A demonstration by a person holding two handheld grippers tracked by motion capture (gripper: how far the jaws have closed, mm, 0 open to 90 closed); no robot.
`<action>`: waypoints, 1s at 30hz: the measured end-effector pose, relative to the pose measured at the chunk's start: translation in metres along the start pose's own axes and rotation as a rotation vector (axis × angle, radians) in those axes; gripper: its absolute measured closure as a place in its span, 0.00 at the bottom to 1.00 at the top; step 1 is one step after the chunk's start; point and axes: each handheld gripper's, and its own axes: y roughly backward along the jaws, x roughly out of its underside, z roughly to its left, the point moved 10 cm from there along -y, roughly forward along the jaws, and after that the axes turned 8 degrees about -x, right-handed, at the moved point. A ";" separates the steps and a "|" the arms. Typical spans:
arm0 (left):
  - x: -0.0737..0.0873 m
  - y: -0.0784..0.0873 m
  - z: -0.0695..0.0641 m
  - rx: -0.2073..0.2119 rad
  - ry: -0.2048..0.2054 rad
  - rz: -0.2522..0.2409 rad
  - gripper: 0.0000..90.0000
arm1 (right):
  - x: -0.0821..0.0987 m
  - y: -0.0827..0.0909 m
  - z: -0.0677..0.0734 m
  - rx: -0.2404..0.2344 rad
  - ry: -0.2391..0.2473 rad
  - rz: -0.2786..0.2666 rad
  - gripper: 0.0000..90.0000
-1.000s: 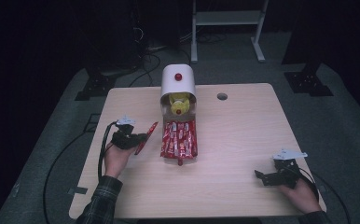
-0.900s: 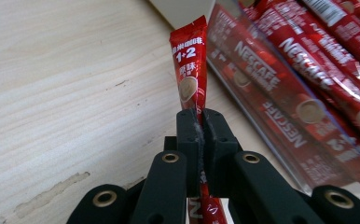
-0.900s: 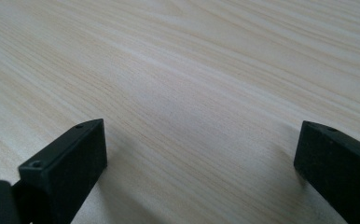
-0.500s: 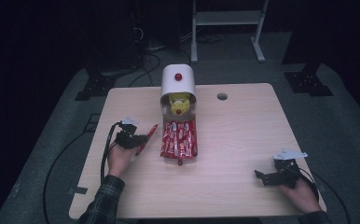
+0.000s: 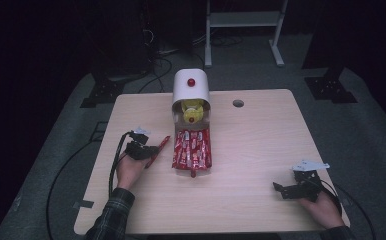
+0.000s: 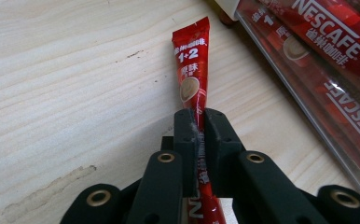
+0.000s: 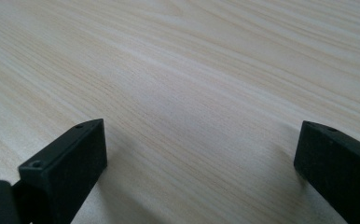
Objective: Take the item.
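The lower end of the coffee stick [image 6: 193,88] is hidden between the jaws of the left claw [image 6: 197,126]; the tray [image 6: 318,107] is cut off by the frame edge.

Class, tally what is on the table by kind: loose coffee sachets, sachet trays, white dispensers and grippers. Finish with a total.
Loose coffee sachet: 1
Clear tray of sachets: 1
White dispenser: 1
Grippers: 2, left gripper and right gripper
Total: 5
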 end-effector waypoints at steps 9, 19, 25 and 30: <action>-0.003 0.004 0.001 -0.006 0.000 -0.025 0.83 | 0.000 0.000 0.000 0.000 0.000 0.000 0.02; -0.010 0.019 -0.002 -0.018 -0.022 -0.069 0.64 | 0.000 0.000 0.000 0.000 0.000 0.000 0.02; -0.009 0.031 -0.002 -0.033 -0.020 -0.097 0.48 | 0.000 0.000 0.000 0.000 -0.001 0.000 0.02; -0.004 0.040 -0.001 -0.050 -0.021 -0.108 0.36 | 0.000 0.000 0.000 0.000 0.000 0.000 0.02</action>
